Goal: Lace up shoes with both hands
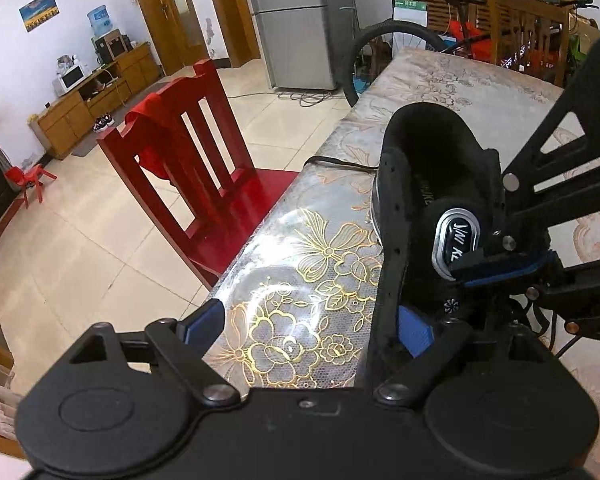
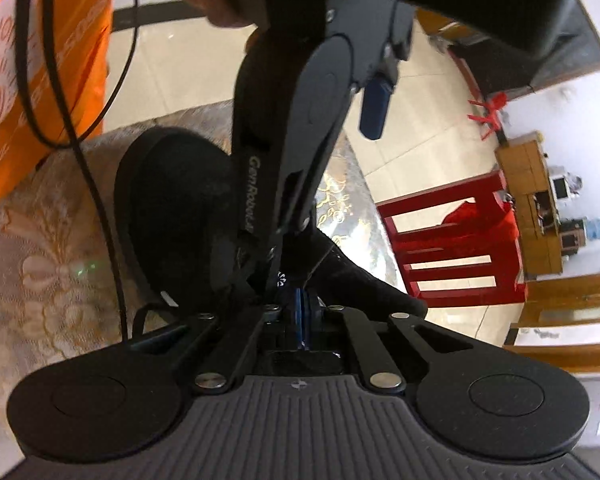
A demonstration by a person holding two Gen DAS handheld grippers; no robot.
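Note:
A black shoe (image 1: 424, 148) lies on the table with its silver-rimmed tongue label (image 1: 456, 240) facing me. My left gripper (image 1: 310, 314) is open wide. Its right pad (image 1: 414, 334) sits inside the shoe behind the left eyelet flap (image 1: 384, 240), and its left pad (image 1: 203, 320) hangs over the tablecloth. My right gripper (image 2: 303, 300) is shut, its blue pads (image 1: 500, 270) pressed together beside the tongue label; a thin black lace (image 2: 320, 262) runs into them. In the right wrist view the shoe (image 2: 171, 208) lies under the left gripper's frame.
The table (image 1: 300, 264) wears a gold-flowered cloth under clear plastic, and its edge runs close on the left. A red chair (image 1: 187, 152) stands against that edge. An orange bag (image 2: 39, 80) and black cables (image 2: 99, 200) are near the shoe. A bicycle (image 1: 380, 40) is behind the table.

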